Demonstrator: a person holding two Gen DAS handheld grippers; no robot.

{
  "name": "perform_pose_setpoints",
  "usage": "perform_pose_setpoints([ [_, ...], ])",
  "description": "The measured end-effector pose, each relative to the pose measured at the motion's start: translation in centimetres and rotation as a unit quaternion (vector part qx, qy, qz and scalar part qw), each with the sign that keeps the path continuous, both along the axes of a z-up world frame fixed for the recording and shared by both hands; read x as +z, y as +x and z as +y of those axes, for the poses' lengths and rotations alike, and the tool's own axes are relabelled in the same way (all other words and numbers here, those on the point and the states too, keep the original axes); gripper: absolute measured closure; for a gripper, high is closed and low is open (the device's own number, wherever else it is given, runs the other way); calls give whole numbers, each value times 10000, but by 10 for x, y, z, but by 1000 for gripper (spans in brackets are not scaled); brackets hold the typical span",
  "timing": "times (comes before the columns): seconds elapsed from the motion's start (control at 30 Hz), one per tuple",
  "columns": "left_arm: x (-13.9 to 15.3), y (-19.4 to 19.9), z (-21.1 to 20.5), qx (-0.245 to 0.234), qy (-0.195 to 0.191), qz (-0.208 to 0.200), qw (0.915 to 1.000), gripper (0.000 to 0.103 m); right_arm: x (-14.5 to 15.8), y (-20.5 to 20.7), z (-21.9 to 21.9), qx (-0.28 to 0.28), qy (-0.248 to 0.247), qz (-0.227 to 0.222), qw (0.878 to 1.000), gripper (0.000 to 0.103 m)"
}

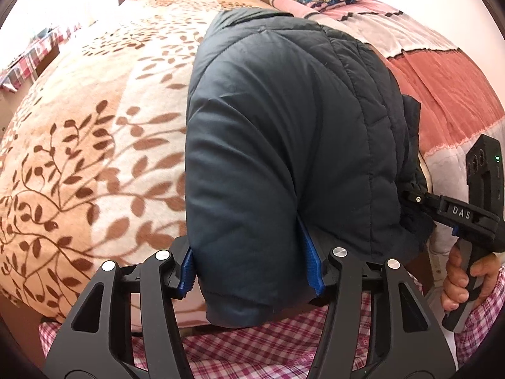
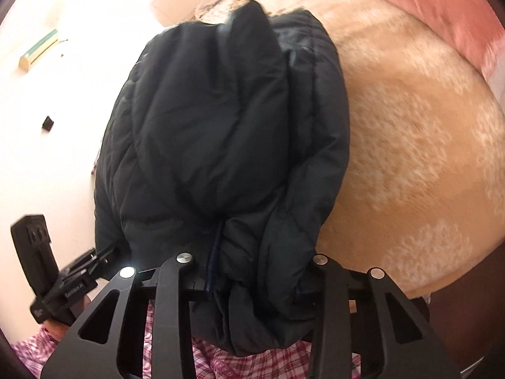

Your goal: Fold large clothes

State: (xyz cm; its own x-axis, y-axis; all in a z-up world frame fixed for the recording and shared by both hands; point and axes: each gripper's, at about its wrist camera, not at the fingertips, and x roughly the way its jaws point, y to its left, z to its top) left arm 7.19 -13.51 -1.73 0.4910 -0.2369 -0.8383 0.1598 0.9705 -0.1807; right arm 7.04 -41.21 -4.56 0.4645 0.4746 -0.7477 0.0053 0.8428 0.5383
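While both grippers' jaws clamp the puffer jacket (image 1: 284,132) at the bed (image 1: 94,126) edge, the folded bundle needs laying flat, then releasing.

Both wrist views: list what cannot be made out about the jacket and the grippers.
- Right gripper pads: right wrist view, buried under jacket folds.
- Right gripper's tips: left wrist view, behind the jacket's edge.
- Blanket pattern: right wrist view, blurred.
- Jacket's sleeves and zip: both views, folded inside the bundle.
- Left gripper: its pads press the hem, but the hem's underside is hidden.
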Motion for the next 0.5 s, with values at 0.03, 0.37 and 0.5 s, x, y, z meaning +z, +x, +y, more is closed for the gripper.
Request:
perform_pose_setpoints([
  [0.03, 0, 1, 3, 20, -1, -22, 10000, 48, 3, -1, 6, 24, -81, -52, 10000, 69],
  [0.37, 9, 9, 45, 299, 21, -446, 9986, 51, 15, 7, 56, 285, -395, -271, 9984, 70],
  [0.5, 11, 18, 70, 574, 61, -566, 9967, 51, 23, 21, 87, 548, -569, -399, 9961, 70],
])
